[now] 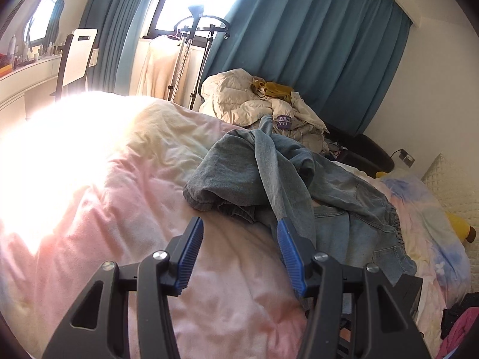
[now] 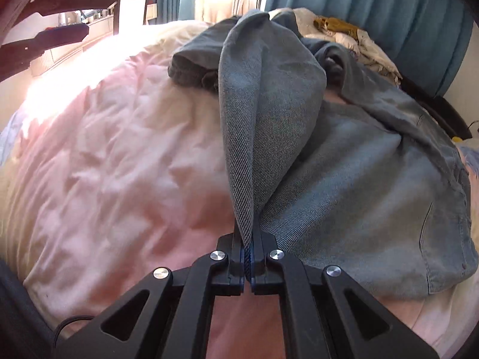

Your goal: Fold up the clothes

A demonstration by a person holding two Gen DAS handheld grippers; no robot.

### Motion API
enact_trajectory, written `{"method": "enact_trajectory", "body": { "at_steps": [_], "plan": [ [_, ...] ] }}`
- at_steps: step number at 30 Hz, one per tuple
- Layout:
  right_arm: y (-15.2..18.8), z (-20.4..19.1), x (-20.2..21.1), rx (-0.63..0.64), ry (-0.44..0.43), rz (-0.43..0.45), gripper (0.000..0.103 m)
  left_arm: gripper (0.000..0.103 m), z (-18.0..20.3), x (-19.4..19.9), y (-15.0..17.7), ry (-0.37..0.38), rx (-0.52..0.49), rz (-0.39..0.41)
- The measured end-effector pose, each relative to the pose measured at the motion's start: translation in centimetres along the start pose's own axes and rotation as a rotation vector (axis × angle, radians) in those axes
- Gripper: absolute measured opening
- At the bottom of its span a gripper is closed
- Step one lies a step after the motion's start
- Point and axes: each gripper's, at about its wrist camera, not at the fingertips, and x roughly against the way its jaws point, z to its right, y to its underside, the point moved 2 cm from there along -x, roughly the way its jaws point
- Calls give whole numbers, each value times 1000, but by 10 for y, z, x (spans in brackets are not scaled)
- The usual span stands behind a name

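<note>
On the left lies the pink duvet (image 1: 98,185), washed out by sun from the window and free of clothing on this side, which gives the person a flat spread to fold on. Above it hovers the left gripper (image 1: 239,233), its blue-padded jaws standing apart with nothing between them. It seems held in reserve, pointed toward the garment so it can take a second corner once the cloth is drawn straight. In the right wrist view the same tool shows at the upper left edge, well apart from the fabric.

Toward the middle, the blue-grey denim garment (image 2: 368,179) sits crumpled on the duvet, one bunched end heaped at its far side and its wider body spread flat to the right (a seam and small rivets show along the right edge). The right gripper (image 2: 248,257) has its jaws clamped on a fold of this denim, and the cloth rises from the pads in a taut ridge. That tension suggests the pinch is there to pull the tangled part out and open, a needed step before any fold.

Further right and behind, a heap of cream quilted clothing (image 1: 254,101) waits by the teal curtain (image 1: 329,45), probably next in line.
</note>
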Motion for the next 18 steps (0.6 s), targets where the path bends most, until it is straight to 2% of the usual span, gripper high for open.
{"method": "enact_trajectory", "body": {
  "at_steps": [5,9,12,14,16,18],
  "plan": [
    [6,14,-8,-121,-65,-55,1,53,-11,-7,0,31,48,-24],
    [5,13,-17,-147,-92,-60,3,53,-13,-20,6,39,57,-59],
    [5,16,-25,-189,-135,-60,6,53,-4,-32,9,54,24,-77],
    [6,29,-30,-282,-205,-58,6,53,7,-41,9,67,-13,-84],
    [8,40,-36,-360,-263,-59,6,53,18,-52,4,90,-33,-91],
    [8,45,-38,-390,-285,-58,6,53,30,-61,-8,103,-61,-90]
  ]
}}
